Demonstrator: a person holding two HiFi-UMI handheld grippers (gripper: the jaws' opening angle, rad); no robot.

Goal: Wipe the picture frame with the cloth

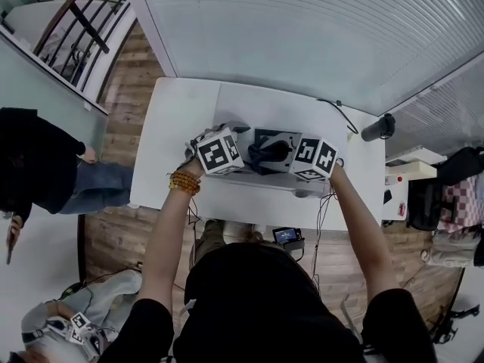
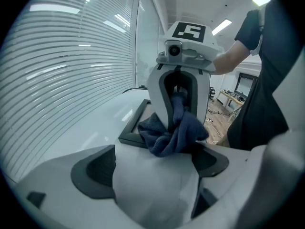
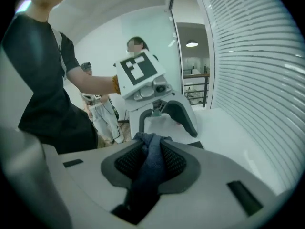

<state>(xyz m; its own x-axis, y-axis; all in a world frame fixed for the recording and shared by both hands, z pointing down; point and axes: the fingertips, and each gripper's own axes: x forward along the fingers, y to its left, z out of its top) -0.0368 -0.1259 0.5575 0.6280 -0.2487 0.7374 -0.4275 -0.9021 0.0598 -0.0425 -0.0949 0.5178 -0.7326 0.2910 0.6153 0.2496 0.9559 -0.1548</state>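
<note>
White table [image 1: 174, 127], wood floor [image 1: 132, 127], seemingly window blinds [image 1: 302, 21].

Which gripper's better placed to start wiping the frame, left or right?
Right. The right gripper is shut on the cloth, which sits over the picture frame. The left gripper is open and holds nothing, so it would likely need to take the cloth first.

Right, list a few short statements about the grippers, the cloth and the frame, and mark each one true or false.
1. The right gripper is shut on the cloth. True.
2. The cloth is bright red. False: it is dark blue.
3. The left gripper is clamped on the cloth too. False: its jaws stand apart, closed on nothing.
4. The picture frame lies flat on the white table. True.
</note>
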